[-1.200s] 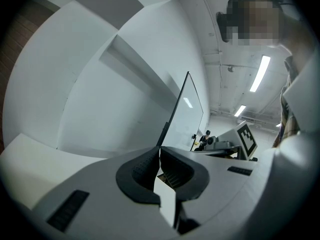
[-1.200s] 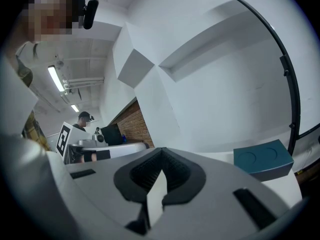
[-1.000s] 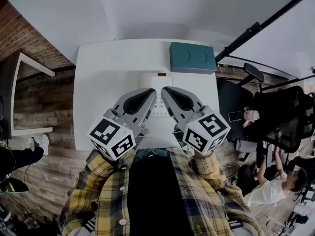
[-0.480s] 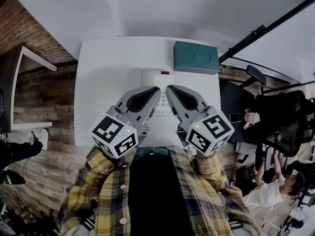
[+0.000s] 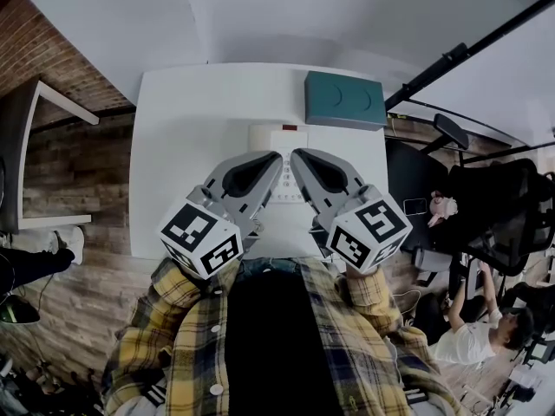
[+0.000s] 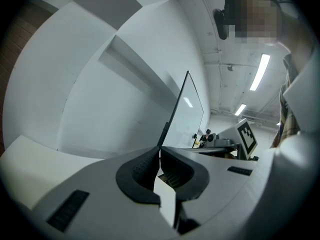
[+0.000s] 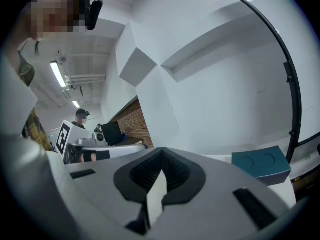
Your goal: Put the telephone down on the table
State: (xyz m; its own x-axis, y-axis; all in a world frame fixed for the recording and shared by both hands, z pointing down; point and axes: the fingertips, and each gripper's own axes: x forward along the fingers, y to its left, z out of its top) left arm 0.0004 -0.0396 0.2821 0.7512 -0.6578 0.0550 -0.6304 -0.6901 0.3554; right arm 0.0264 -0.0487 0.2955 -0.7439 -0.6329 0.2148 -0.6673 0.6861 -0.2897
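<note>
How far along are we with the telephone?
Looks done: the telephone lies flat on the table. In hand: nothing; the left gripper and right gripper are shut and empty, over its near end. Left: apparently nothing but pulling clear.

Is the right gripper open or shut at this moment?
Shut. In the right gripper view, the two jaws of the right gripper meet at their tips, and nothing is held between them.

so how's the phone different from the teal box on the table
The telephone is white with a red mark; the teal box is green-blue. The telephone sits mid-table, partly hidden behind the shut left tongs and right tongs; the teal box sits at the far right corner, unobstructed. Both rest on the white table, unheld.
</note>
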